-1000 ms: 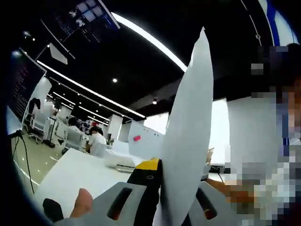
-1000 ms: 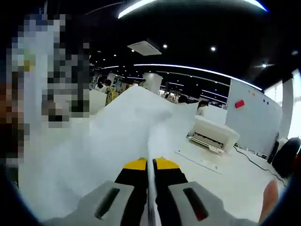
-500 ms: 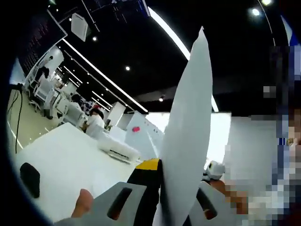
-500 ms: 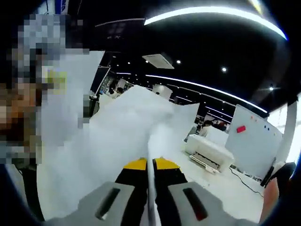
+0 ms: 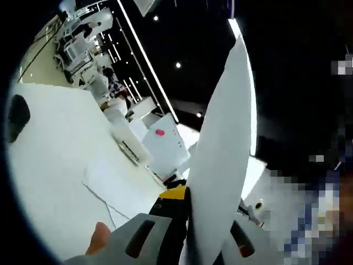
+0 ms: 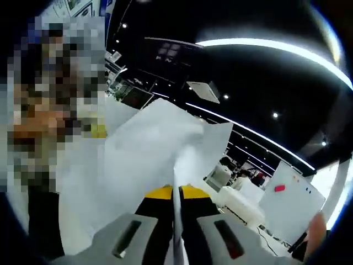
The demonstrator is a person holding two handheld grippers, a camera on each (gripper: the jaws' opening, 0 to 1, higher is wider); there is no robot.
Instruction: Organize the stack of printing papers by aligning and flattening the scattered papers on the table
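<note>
Currently my left gripper (image 5: 190, 212) has its yellow-tipped jaws closed on the paper stack (image 5: 223, 160), which stands edge-on to the left gripper view and rises tall from between the jaws to a point near the top. Stack is clear of the table (image 5: 49, 160), lifted and held upright.

Left gripper view, items specific to it: white table surface w/ a loose sheet (image 5: 118, 182) lying flat on it, a dark rounded object (image 5: 16, 113) near the table's far-left edge, a white box-shaped unit w/ a small red mark (image 5: 162, 143) beyond the table, and ceiling light strips. A fingertip (image 5: 99, 237) of my hand shows at the bottom, beside the gripper body. Office area w/ desks shows in the bkgd, upper left; detail too small to read.

Right gripper view, items specific to it: my right gripper (image 6: 176, 201) also has its jaws pinched shut on the same paper, but here the sheets (image 6: 149, 149) fan out broad-side, spreading up and left from the jaw line, w/ an upper corner visible at approx. centre. White printer-like unit (image 6: 242, 204) sits on a surface to the right, w/ a whiteboard carrying a red item (image 6: 289, 196) behind it. Curved ceiling light and small spot lamps show overhead. A fingertip (image 6: 314, 232) shows at the lower right edge.

Containers: I cannot tell whether any unit in view holds anything; interiors are not visible.
</note>
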